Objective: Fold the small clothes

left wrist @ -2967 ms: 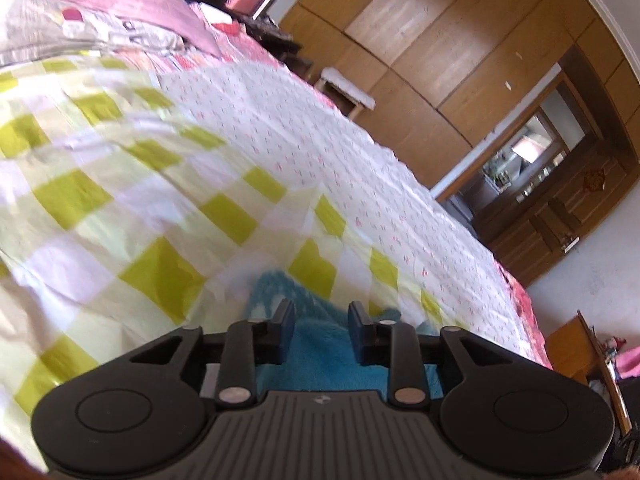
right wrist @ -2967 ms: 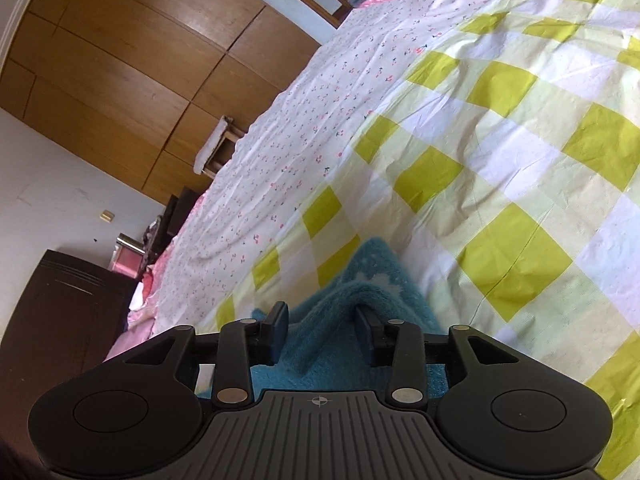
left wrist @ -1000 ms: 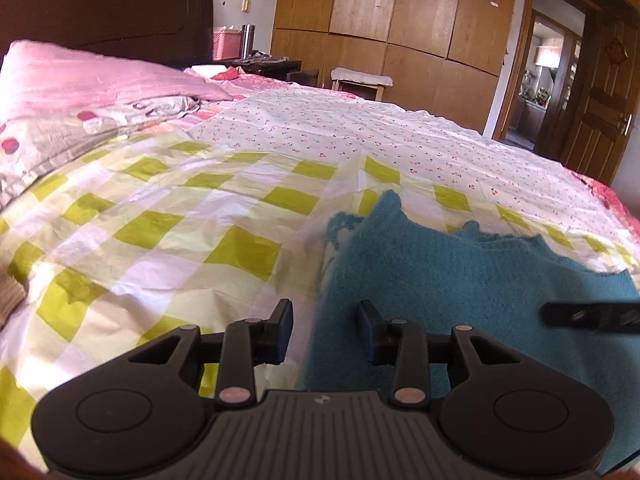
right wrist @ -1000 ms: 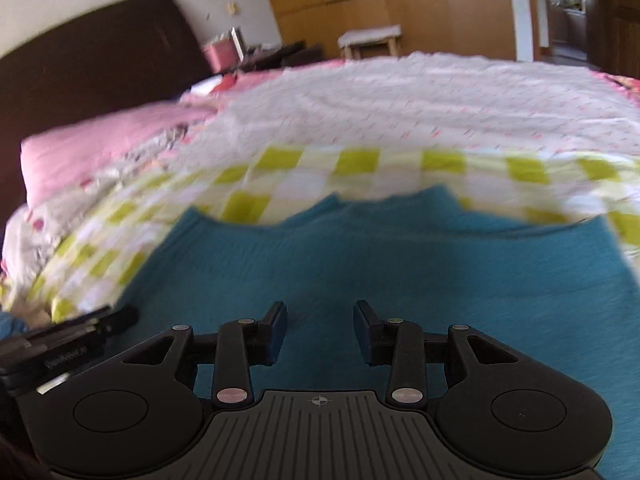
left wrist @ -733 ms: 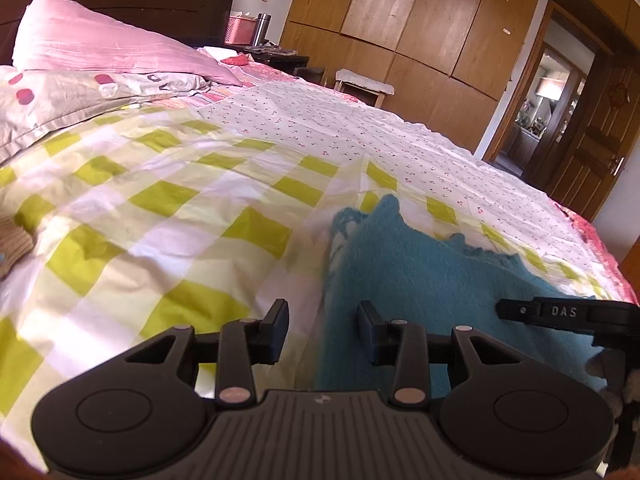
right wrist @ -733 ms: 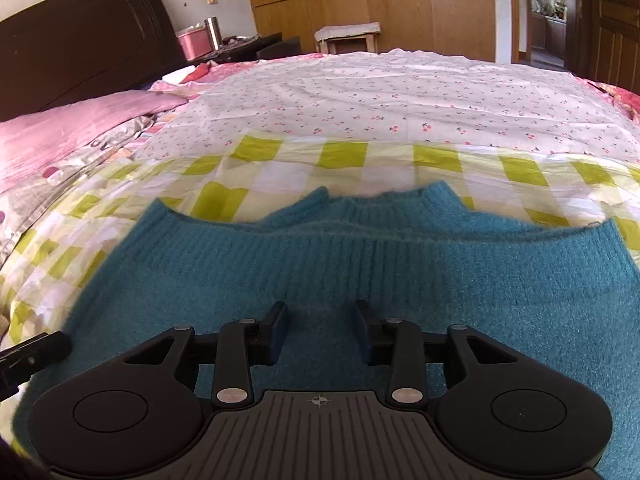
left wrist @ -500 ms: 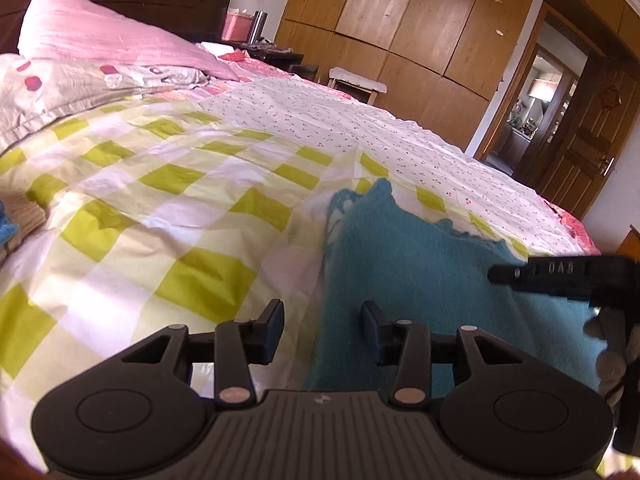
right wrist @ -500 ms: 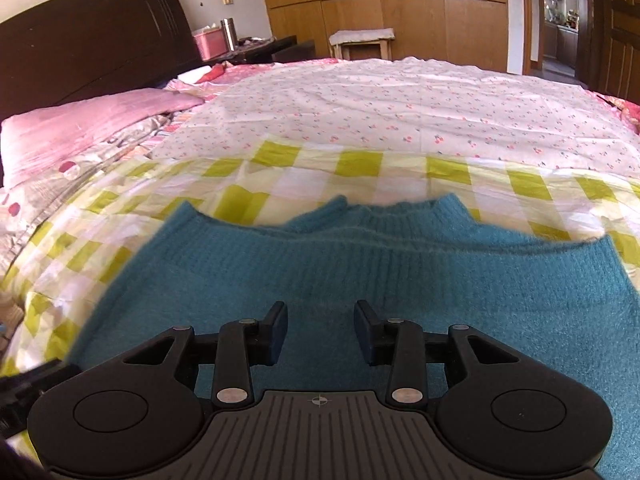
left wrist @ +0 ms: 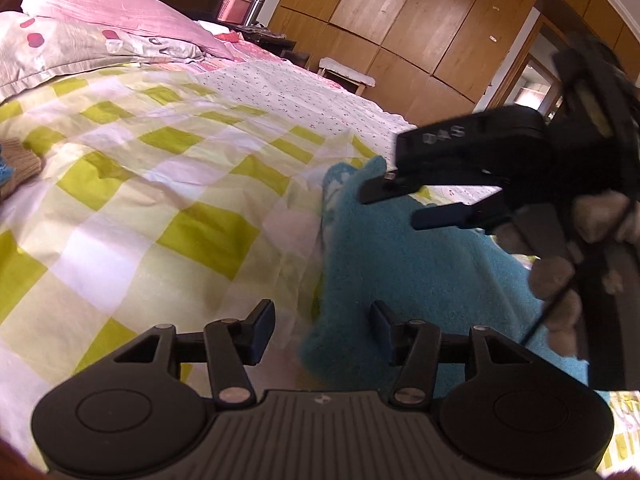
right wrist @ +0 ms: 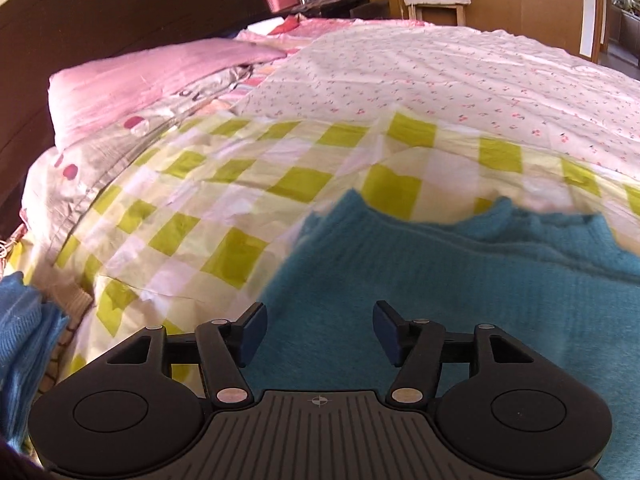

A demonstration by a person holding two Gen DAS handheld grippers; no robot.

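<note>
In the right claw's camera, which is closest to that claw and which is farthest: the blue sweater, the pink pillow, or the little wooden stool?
1. The blue sweater lies right under and ahead of the right claw.
2. The pink pillow is farther off on the left, by the headboard.
3. The wooden stool is farthest, past the bed by the closet doors.
</note>
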